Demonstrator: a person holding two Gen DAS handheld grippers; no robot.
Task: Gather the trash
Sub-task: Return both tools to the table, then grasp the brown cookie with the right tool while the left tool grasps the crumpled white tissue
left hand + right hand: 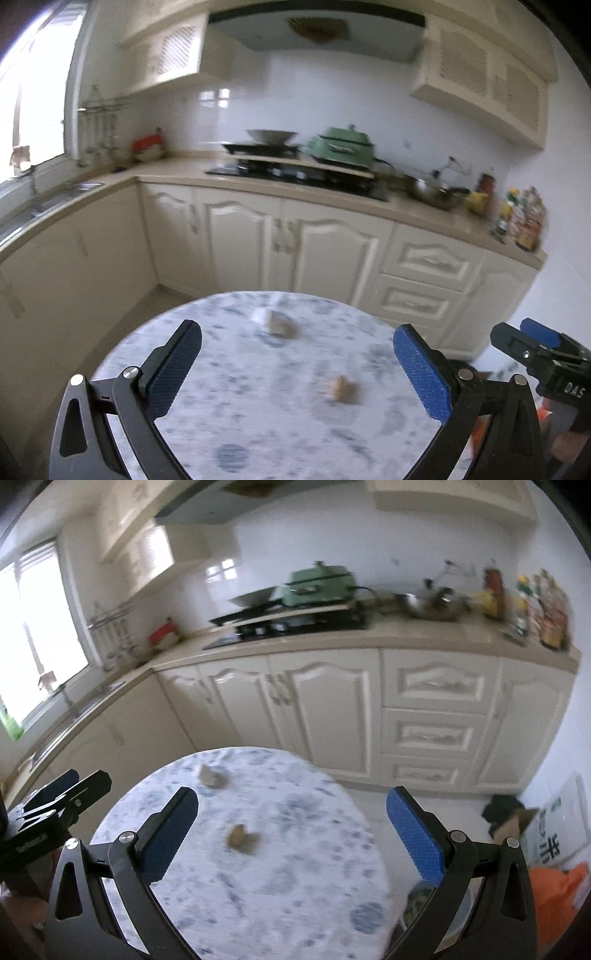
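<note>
My left gripper (297,369) and right gripper (291,843) spread, empty — approach step. Near scrap (242,839) at frame centre on round table (295,904); next: lower, pinch it.

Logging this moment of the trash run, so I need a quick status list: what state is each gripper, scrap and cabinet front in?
left gripper: open, empty, above the table
right gripper: open, empty
near scrap: lying loose on the round table
far scrap: lying near the table's far edge
cabinet doors: closed
drawers: closed
</note>
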